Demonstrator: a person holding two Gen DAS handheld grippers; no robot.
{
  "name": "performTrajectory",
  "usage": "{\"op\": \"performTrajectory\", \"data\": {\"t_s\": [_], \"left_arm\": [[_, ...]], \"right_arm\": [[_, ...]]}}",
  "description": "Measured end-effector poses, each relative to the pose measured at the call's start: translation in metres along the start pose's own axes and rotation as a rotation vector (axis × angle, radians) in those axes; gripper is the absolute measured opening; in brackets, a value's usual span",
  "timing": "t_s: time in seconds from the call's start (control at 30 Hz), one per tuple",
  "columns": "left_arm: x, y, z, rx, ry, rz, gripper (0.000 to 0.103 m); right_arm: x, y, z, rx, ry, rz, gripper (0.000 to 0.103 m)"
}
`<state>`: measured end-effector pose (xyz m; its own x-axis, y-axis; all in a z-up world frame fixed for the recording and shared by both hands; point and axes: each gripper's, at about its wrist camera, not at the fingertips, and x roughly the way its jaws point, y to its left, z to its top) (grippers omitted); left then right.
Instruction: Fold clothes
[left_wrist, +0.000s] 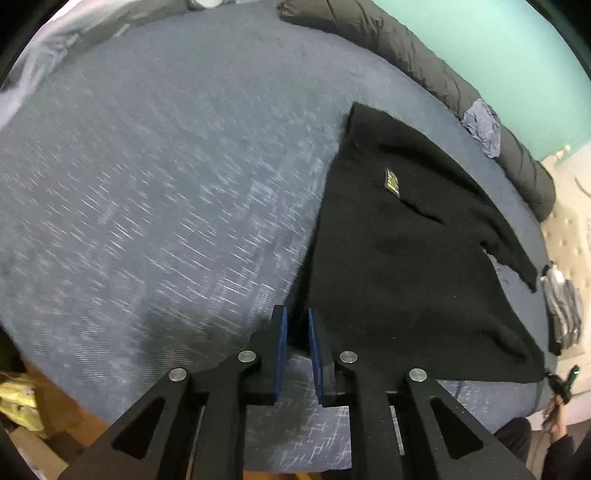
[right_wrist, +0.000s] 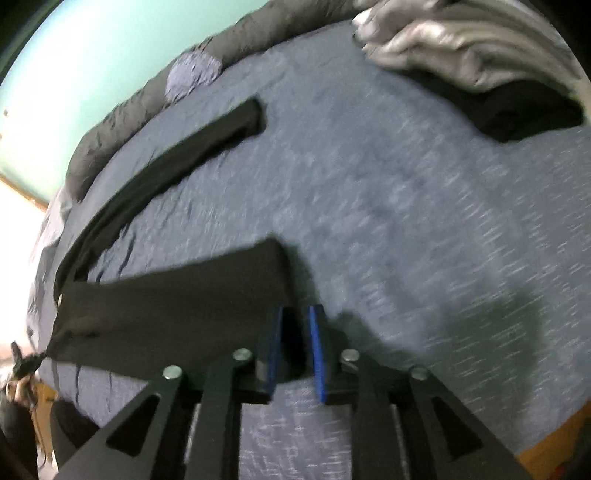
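Note:
A black garment (left_wrist: 402, 266) with a small yellow label (left_wrist: 392, 181) lies partly spread on the blue-grey bed (left_wrist: 147, 184). My left gripper (left_wrist: 295, 317) is shut on its near left corner, the cloth pinched between the blue pads. In the right wrist view the same black garment (right_wrist: 177, 310) stretches leftward from my right gripper (right_wrist: 297, 314), which is shut on its other corner and holds it lifted. A long black sleeve (right_wrist: 177, 162) lies on the bed (right_wrist: 406, 221) beyond it.
A dark rolled duvet (left_wrist: 424, 62) runs along the bed's far edge with a small blue cloth (left_wrist: 482, 127) on it. A grey blanket and dark clothes pile (right_wrist: 461, 62) sit at the far right. Folded grey items (left_wrist: 563, 306) lie past the bed's right edge.

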<state>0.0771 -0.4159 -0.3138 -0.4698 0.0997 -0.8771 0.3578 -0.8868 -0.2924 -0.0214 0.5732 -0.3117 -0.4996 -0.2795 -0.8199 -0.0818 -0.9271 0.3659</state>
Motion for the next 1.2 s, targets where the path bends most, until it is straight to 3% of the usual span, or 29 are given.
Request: {"op": "performTrajectory", "data": {"t_s": [0.07,0.2,0.4,0.57,0.87,0.97,1.2], "left_arm": [[-0.012,-0.007,0.008,0.027,-0.027,0.027,0.029],[-0.015,-0.036,0.034,0.09,-0.064,0.011,0.03],[0.023,-0.125,0.08,0.199,-0.058,-0.113,0.031],[0.068,-0.205,0.103,0.246,-0.067,-0.225,0.031],[0.161,-0.306,0.084,0.371,0.021,-0.299,0.032],[0.186,-0.331,0.071,0.437,0.052,-0.27,0.033],[0.206,-0.37,0.068,0.546,0.029,-0.213,0.044]], "right_arm": [[-0.011,-0.001,0.011,0.018,-0.055,0.012,0.033],[-0.006,0.02,0.034,-0.021,-0.065,0.031,0.036],[0.046,0.067,0.075,-0.013,-0.012,0.125,0.038],[0.091,0.084,0.111,0.044,0.017,0.159,0.053],[0.154,0.077,0.163,0.145,0.028,0.139,0.053],[0.171,0.073,0.174,0.165,0.036,0.143,0.053],[0.2,0.068,0.184,0.206,0.037,0.142,0.053]]}}
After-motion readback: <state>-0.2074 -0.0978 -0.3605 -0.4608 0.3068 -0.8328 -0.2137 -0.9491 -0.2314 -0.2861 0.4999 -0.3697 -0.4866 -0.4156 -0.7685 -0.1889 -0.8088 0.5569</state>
